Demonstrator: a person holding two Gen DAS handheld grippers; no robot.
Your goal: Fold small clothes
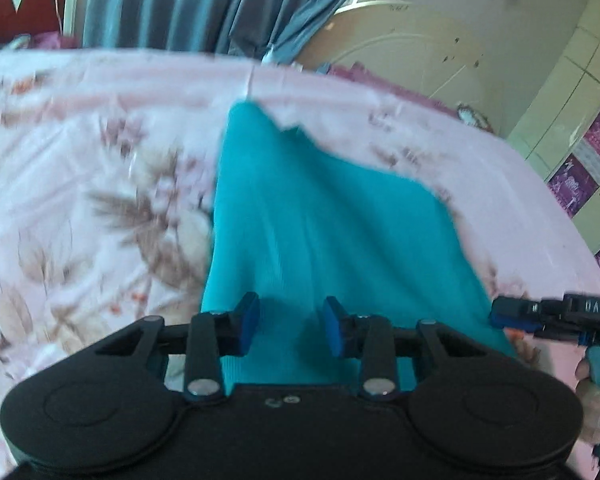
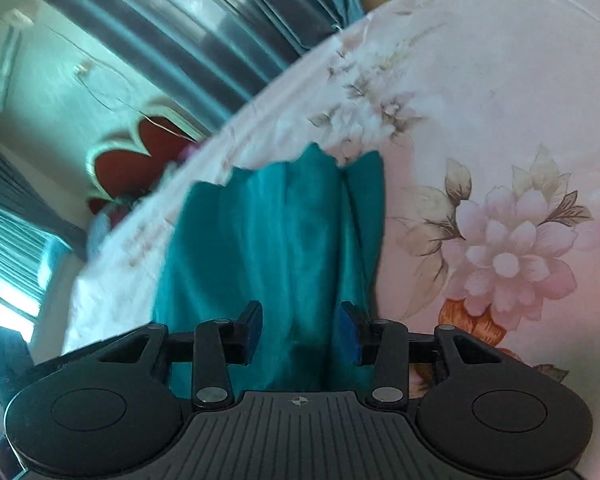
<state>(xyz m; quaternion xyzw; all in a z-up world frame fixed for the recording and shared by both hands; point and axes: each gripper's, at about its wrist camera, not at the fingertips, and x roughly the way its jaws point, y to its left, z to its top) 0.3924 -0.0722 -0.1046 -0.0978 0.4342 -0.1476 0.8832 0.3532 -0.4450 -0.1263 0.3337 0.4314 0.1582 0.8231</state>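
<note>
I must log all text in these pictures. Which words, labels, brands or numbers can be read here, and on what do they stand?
"0A6", uncertain because blurred: white characters on the black body of the right gripper.
Purple wall tiles: figures, no readable text.
teal garment and floral bedsheet: no text.

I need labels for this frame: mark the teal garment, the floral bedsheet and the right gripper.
teal garment (image 1: pixel 320 220), left wrist view, middle of the cloth.
floral bedsheet (image 2: pixel 508 248), right wrist view, the big pink flower.
right gripper (image 2: pixel 298 334), right wrist view, between its fingertips.

Matt ribbed teal cloth garment (image 1: pixel 320 232) on smooth floral bedsheet (image 1: pixel 80 200)
</note>
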